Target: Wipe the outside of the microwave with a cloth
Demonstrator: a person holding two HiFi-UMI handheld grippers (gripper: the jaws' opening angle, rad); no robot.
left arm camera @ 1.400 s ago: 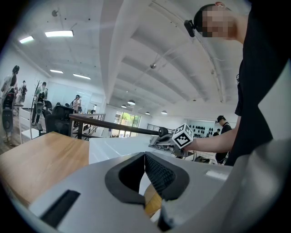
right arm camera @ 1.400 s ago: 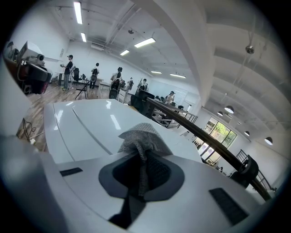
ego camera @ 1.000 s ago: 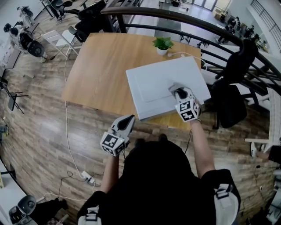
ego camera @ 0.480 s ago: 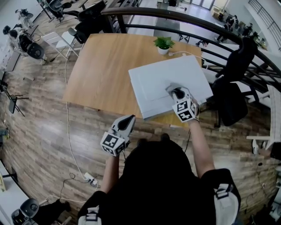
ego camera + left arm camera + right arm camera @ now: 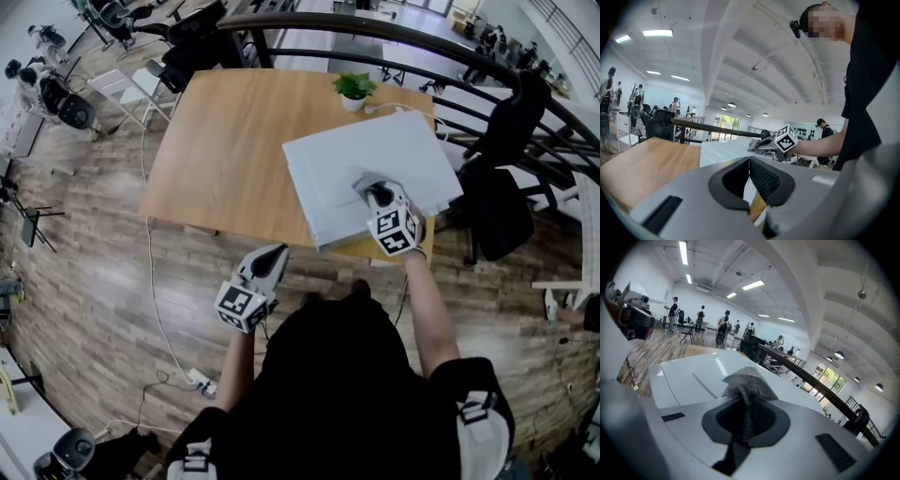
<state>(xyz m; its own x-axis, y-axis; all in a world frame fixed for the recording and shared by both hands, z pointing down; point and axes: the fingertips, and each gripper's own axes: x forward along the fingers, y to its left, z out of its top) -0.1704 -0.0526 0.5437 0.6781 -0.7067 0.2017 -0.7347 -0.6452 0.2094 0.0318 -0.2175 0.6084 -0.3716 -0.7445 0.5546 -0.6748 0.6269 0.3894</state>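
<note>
In the head view the right hand-held gripper [image 5: 377, 194] hides most of the cloth [image 5: 744, 379] atop the microwave [image 5: 342, 157].

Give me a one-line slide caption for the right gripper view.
Right gripper shut on a grey cloth, resting it on the white microwave top.

The left gripper [image 5: 749, 161] has its dark grey jaws pressed together with nothing between them. Beyond them, the right gripper [image 5: 760, 144] rests on top of the flat white microwave [image 5: 723, 151]. The light wooden table [image 5: 649, 161] spreads to the left.
</note>
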